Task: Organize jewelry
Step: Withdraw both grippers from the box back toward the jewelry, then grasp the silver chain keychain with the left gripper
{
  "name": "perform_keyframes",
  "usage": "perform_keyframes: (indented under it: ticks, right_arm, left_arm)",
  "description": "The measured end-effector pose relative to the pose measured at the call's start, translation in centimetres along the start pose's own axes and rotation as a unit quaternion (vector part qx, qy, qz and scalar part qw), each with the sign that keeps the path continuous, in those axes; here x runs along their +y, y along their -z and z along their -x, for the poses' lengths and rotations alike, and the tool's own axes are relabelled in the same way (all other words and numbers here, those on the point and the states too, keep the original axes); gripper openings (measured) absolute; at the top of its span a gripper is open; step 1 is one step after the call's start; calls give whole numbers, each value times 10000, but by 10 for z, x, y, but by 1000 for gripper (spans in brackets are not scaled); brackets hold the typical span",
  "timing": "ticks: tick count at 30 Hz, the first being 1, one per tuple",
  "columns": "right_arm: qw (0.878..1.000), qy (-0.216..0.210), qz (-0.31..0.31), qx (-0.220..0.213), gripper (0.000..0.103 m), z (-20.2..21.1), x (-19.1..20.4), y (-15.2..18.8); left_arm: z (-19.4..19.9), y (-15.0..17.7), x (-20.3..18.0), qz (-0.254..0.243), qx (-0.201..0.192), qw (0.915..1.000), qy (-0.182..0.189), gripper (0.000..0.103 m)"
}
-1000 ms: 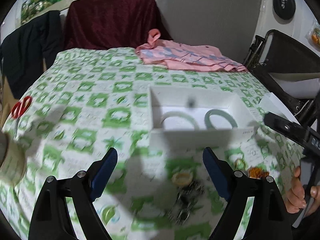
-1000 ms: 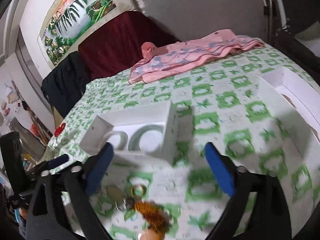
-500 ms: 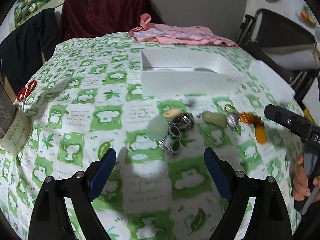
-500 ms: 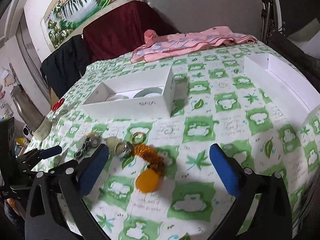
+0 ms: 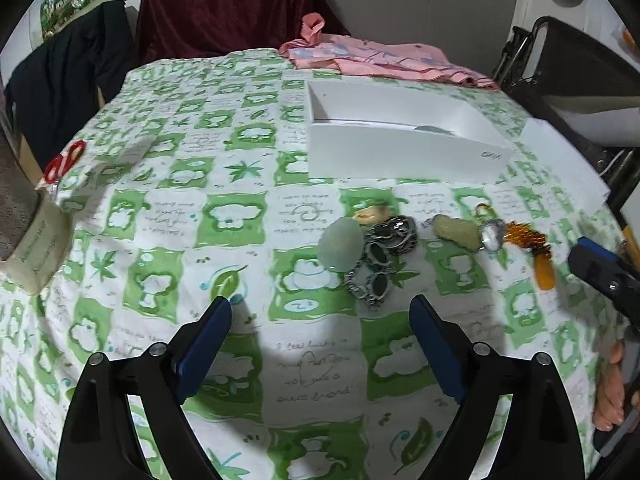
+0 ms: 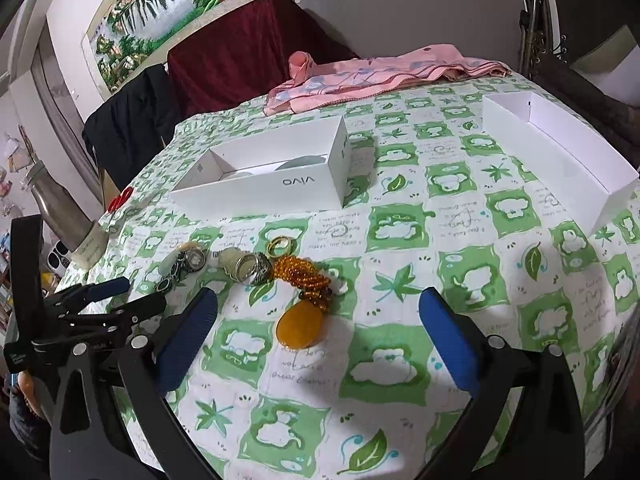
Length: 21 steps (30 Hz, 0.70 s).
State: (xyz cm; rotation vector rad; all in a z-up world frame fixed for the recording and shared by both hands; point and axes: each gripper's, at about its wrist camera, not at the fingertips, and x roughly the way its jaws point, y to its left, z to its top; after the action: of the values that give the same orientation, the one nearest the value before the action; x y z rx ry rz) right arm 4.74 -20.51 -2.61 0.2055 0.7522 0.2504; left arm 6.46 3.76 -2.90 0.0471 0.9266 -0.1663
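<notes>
Loose jewelry lies in a row on the green-and-white tablecloth: a pale green stone (image 5: 340, 249), dark silver rings and chain (image 5: 384, 252), a yellowish stone (image 5: 456, 231), a silver ring (image 6: 251, 267), a gold ring (image 6: 280, 245) and an amber bead string with an orange pendant (image 6: 301, 326). A white box (image 5: 404, 152) behind them holds two green bangles, mostly hidden by its wall; it also shows in the right wrist view (image 6: 276, 184). My left gripper (image 5: 320, 320) is open and empty just before the green stone. My right gripper (image 6: 318, 312) is open and empty over the pendant.
A white box lid (image 6: 560, 160) lies at the right. A pink cloth (image 6: 380, 76) lies at the far edge. Red scissors (image 5: 64, 160) and a metal bottle (image 6: 68, 220) stand at the left. The table edge is close below both grippers.
Both grippers have pulled back and lowered from the white box toward the near jewelry row. Both stay open and empty.
</notes>
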Motion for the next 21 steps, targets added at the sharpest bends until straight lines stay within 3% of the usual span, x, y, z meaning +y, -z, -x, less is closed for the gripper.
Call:
perform_keyframes:
  ticks: [5, 12, 19, 21]
  right_arm:
    - [9999, -85, 62, -8, 96, 0, 2, 1]
    - [9995, -114, 279, 1, 96, 0, 10, 1]
    - [9996, -134, 249, 60, 96, -2, 9, 0]
    - [9996, -132, 255, 60, 96, -2, 9, 0]
  left_arm:
    - [-2, 1, 8, 175, 64, 9995, -250, 95]
    - [0, 1, 15, 299, 25, 9992, -256, 95]
    - [1, -4, -3, -85, -114, 9999, 1, 93]
    - [-2, -8, -13, -316, -110, 9994, 33, 84]
